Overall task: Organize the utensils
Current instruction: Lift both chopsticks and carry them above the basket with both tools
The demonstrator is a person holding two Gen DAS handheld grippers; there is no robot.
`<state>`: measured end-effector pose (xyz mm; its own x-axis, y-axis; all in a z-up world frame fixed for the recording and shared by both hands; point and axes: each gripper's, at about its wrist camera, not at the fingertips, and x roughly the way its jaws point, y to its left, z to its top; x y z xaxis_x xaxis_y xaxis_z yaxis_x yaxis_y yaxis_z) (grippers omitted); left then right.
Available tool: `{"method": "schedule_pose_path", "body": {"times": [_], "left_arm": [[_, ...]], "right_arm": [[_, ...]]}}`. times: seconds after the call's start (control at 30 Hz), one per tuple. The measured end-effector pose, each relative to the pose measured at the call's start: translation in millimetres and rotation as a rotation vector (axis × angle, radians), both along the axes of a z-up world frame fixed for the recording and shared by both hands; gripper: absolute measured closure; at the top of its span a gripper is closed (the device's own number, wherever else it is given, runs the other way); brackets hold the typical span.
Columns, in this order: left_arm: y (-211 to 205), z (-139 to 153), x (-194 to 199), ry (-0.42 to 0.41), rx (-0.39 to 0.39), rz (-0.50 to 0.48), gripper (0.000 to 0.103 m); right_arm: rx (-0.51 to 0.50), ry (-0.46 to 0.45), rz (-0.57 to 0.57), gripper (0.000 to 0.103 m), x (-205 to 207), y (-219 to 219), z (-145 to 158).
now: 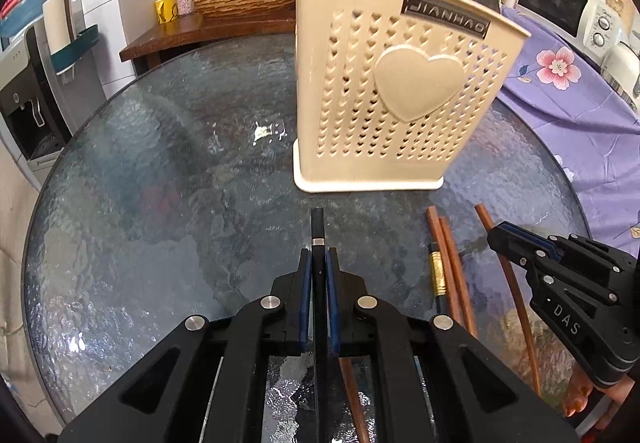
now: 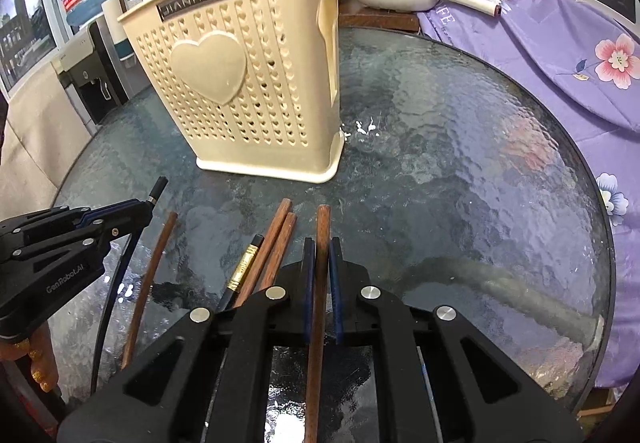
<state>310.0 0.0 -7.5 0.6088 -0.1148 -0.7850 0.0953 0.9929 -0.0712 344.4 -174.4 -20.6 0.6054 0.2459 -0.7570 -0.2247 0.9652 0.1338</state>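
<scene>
Two grips live: I have one chopstick pinched in each gripper, both tips aimed down toward the glass counter (image 1: 140,203).
Left gripper (image 1: 319,263): jaws narrow, clamped on a black chopstick (image 1: 317,227) with a silver band; its tip pokes out just ahead of the pads.
Left risk: the stick is slim and smooth; I judge it could pivot in the pads when I lift, then miss the opening.
Holder (image 1: 400,91): cream perforated utensil basket, upright, beyond both grippers; top rim high, opening not visible to me.
Holder risk: light plastic; a stick striking the wall instead of the mouth could tip or shove it.
Loose sticks (image 2: 276,243): brown pair, a gold-banded black one (image 2: 244,267) and another brown one lie on the counter between the grippers, close together.
Right gripper (image 2: 320,259): jaws narrow, holding a brown chopstick (image 2: 322,219) lengthwise.
Right risk: long overhang behind the pads may sweep the loose sticks as I raise it.
Shared risk: grippers near; both heading for one holder may collide.
</scene>
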Motion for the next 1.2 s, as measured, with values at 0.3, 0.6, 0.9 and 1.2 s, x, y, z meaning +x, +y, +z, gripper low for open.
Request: {"method": "schedule_pose_path", "body": {"times": [0.3,0.6,0.9,1.2], "left_arm": [[2,29,-8,-0.063,-0.048,-0.028,0.096],[0,62,-18,-0.136,-0.075,-0.052,0.096],[7,100,-37,-0.23,-0.098,-0.071,0.096],[8,125,-55,-0.295,-0.102,-0.09,0.096]], "right_arm": [[0.067,-0.056,0.037,0.095,-10,-4,27],[0.088,-0.156,0.064,0.095,-27,-7,71],[0.104,-0.267,0.099,0.095,-51,-11,115],[0.12,-0.327,0.124,0.095,-67,-18,143]]}}
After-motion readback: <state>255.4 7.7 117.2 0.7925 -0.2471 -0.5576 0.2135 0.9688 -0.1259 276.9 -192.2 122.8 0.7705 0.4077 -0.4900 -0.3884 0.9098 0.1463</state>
